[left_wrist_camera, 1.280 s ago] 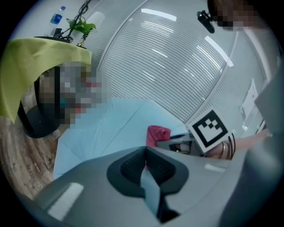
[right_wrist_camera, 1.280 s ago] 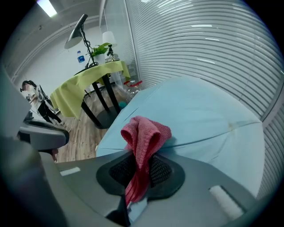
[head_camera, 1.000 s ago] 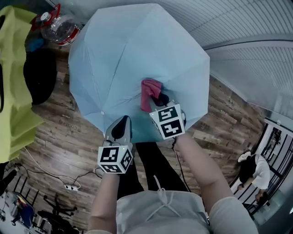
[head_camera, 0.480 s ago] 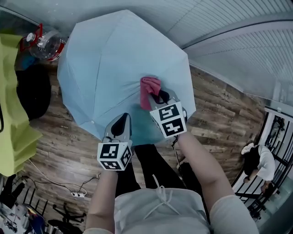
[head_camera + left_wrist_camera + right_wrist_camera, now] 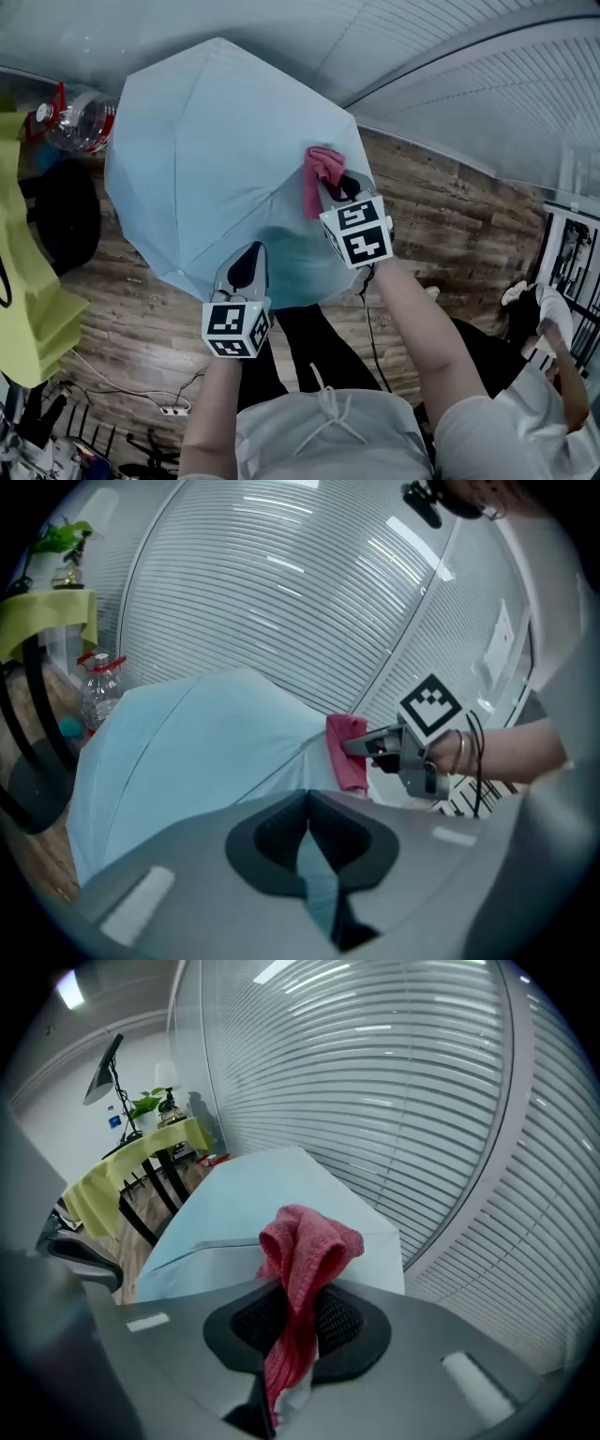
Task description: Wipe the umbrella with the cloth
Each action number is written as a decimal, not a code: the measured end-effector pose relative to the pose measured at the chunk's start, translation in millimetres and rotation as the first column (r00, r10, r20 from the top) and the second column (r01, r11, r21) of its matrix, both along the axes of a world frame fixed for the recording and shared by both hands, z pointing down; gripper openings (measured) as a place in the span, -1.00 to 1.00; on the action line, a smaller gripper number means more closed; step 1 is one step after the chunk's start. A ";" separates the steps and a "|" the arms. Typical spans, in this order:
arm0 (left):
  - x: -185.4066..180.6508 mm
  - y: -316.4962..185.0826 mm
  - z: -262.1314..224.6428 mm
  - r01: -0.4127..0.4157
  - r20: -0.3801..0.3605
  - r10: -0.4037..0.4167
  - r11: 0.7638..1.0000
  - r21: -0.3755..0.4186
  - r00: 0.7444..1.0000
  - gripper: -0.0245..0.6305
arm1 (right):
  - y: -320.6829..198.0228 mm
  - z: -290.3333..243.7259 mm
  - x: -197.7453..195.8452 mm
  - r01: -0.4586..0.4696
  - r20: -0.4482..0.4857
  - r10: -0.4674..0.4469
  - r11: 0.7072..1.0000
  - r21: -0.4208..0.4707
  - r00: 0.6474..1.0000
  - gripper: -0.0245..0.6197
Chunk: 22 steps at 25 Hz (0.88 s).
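No words or numbers are readable anywhere; the label on the bottle (image 5: 80, 124) is too small to read.

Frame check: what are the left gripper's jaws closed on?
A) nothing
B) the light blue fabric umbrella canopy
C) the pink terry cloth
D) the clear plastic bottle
B: in the left gripper view the left gripper pinches a fold of the light blue fabric umbrella canopy; the pink terry cloth sits in the right gripper.
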<state>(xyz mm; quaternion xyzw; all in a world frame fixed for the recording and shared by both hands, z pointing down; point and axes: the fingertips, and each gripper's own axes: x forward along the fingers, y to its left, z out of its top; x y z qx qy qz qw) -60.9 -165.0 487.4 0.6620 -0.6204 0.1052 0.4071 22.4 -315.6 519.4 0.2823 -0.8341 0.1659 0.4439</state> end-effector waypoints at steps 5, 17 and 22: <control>-0.9 -12.0 16.4 -0.001 0.005 0.001 1.000 -0.027 1.000 -0.90 | -27.1 20.2 17.2 -0.041 -0.025 0.041 0.999 0.002 0.999 -0.75; 13.1 -21.7 31.5 0.001 0.004 -0.001 0.999 -0.039 1.000 -0.90 | -75.0 60.2 58.8 -0.103 -0.138 0.110 0.993 0.058 0.984 -0.75; 21.2 -15.8 31.2 -0.003 -0.027 0.002 1.000 -0.030 1.000 -0.90 | -85.1 49.5 78.0 -0.154 -0.167 0.172 0.981 0.120 0.971 -0.75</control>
